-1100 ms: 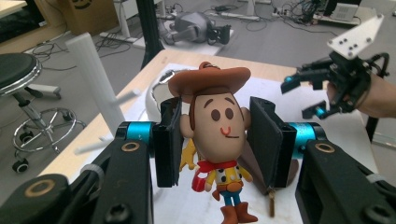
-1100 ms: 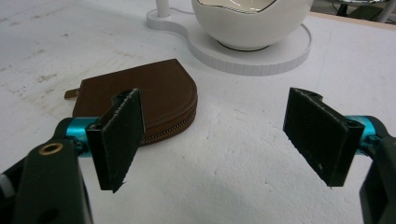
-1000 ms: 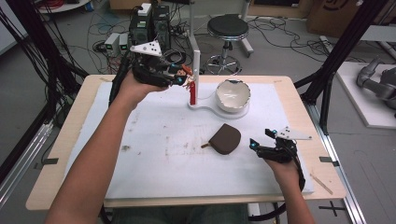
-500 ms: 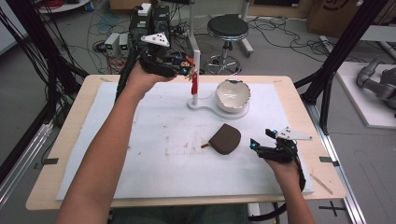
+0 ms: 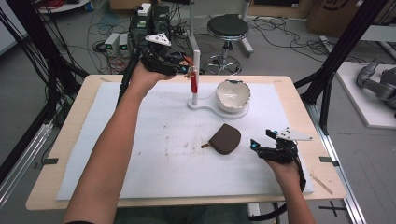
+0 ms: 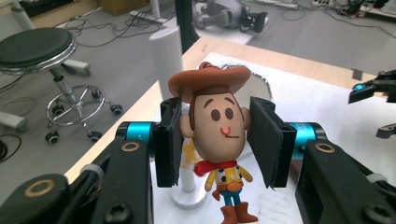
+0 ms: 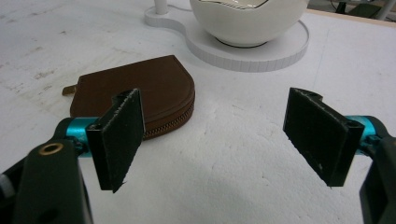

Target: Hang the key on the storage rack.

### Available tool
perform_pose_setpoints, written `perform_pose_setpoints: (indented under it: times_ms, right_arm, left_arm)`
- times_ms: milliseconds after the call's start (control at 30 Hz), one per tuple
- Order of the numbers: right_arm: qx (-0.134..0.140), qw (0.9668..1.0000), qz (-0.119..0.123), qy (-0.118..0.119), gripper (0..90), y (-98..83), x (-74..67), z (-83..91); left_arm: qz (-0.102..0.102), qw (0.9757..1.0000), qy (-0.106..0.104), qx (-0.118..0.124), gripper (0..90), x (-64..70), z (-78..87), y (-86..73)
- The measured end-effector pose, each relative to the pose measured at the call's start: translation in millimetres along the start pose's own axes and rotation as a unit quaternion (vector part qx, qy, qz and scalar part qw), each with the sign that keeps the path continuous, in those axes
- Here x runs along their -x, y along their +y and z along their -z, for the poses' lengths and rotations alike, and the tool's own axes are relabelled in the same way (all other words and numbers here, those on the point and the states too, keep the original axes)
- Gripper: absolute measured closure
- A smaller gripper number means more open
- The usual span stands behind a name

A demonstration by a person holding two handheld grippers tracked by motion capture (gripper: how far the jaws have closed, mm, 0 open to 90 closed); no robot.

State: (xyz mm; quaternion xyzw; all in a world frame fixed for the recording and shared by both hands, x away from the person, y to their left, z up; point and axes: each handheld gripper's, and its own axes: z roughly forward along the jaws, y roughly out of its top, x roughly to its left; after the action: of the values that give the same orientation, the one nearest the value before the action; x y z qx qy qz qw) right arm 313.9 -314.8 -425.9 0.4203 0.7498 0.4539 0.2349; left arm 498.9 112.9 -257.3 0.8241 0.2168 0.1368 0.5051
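Note:
A cowboy toy figure (image 6: 219, 126) with a brown hat, red scarf and a key ring on top is clamped by its head between the pads of my left gripper (image 6: 217, 135). In the high view that left gripper (image 5: 180, 65) is at the table's far edge, with the figure (image 5: 192, 81) hanging beside a white post (image 5: 196, 60). My right gripper (image 7: 219, 135) stands open just above the white mat with nothing between its pads; in the high view this right gripper (image 5: 259, 145) is just right of a brown zip pouch (image 5: 225, 138).
The post rises from a white base (image 5: 205, 105) that also carries a white bowl (image 5: 232, 94). The pouch (image 7: 140, 93) lies ahead and left of my right jaws, the bowl (image 7: 247, 18) beyond. A stool (image 5: 227, 28) and cables are on the floor behind the table.
My left hand has carried the figure a little farther back and to the right, closer to the post. The right hand, the pouch and the bowl have stayed put.

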Motion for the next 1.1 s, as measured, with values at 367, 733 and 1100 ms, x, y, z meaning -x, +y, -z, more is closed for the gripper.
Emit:
perform_pose_setpoints:
  times_ms: [367, 733, 1100]
  right_arm:
    - [0.001, 1.0000, 0.002, 0.000, 20.8, 0.5, -0.5, -0.3]
    - [0.001, 1.0000, 0.003, 0.001, 20.8, 1.1, -0.8, -0.2]
    - [0.001, 1.0000, 0.005, 0.002, 20.8, 2.1, -3.7, 0.1]
  left_arm:
    - [0.011, 0.9999, 0.008, 0.004, 49.3, 0.3, -3.4, -7.2]
    - [0.007, 0.9997, -0.013, 0.020, 42.4, 12.0, 16.7, -16.3]
    - [0.013, 0.9992, -0.032, 0.020, 36.4, 33.8, 36.2, -49.0]
